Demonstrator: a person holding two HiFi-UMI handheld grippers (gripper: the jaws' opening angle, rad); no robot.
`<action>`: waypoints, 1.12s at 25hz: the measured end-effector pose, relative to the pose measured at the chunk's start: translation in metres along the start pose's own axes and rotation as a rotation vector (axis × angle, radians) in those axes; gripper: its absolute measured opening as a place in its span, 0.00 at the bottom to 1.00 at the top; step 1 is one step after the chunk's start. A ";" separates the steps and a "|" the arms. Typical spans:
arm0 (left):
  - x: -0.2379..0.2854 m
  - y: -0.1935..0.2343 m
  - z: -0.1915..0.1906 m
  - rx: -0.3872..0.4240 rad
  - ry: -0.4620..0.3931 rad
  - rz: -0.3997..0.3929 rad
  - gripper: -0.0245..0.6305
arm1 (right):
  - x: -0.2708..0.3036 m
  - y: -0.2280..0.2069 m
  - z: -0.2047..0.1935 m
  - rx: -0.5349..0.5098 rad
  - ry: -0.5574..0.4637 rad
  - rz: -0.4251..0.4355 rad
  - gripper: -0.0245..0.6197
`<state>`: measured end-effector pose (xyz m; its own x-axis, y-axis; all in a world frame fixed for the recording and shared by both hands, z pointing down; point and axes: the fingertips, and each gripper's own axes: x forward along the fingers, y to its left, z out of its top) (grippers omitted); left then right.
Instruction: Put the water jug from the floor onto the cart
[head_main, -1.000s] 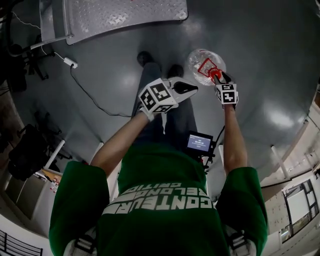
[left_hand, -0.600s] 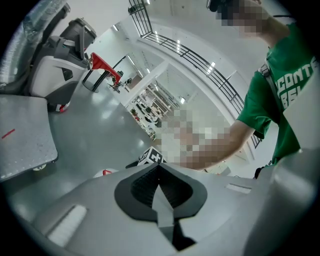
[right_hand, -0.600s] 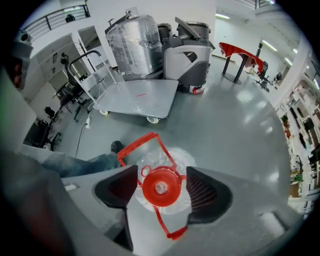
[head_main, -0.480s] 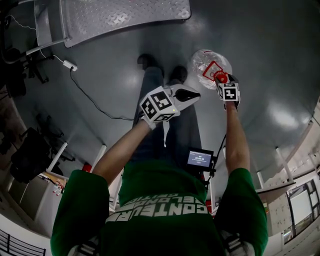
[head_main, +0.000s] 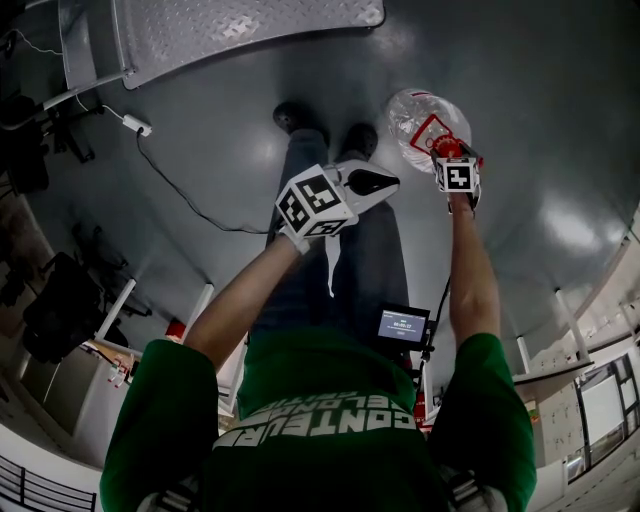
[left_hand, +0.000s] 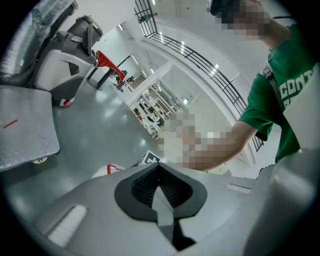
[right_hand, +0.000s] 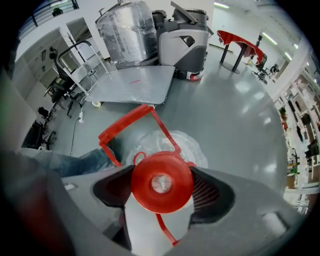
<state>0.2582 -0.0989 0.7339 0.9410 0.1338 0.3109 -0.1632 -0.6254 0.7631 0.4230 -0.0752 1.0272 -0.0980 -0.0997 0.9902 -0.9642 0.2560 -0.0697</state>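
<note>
Ok, water jug (right_hand: 167, 145) stands on the floor just beside my shoes, well apart from the cart (right_hand: 131, 84) further out. My right tool (right_hand: 161, 191) points straight down over it. Its jaws have just been opening and are now wide, w/ the red cap (right_hand: 161, 181) sitting between the pads, which don't seem to be squeezing it yet. My left tool (left_hand: 161, 197) is closed on nothing, held out level and off to the side. The jug body is clear thin plastic, prob. flexes and is slick, so no good for a pinch. Can't tell the fill level; if it's full it'll be heavy and swing under one tool. Cap and neck look stiff, best bite is there, low under the cap rim so it can't slip out. Alt: the red carry handle (right_hand: 125, 125), which sticks up toward the cart side. It's thin but made for the load. I'd prob. bring the left tool in to steady the body on the lift.
</note>
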 end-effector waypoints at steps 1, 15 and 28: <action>0.000 0.001 -0.001 -0.003 -0.002 0.002 0.04 | 0.001 0.000 -0.003 0.004 0.010 -0.011 0.53; 0.005 0.009 -0.003 -0.025 -0.016 0.017 0.04 | 0.007 -0.006 -0.020 0.067 0.153 -0.065 0.51; -0.014 0.005 0.017 -0.013 -0.045 0.049 0.04 | -0.036 0.001 0.019 -0.014 -0.011 0.004 0.51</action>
<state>0.2495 -0.1165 0.7241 0.9442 0.0685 0.3221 -0.2125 -0.6204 0.7549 0.4206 -0.0898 0.9894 -0.1049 -0.1095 0.9884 -0.9603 0.2694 -0.0721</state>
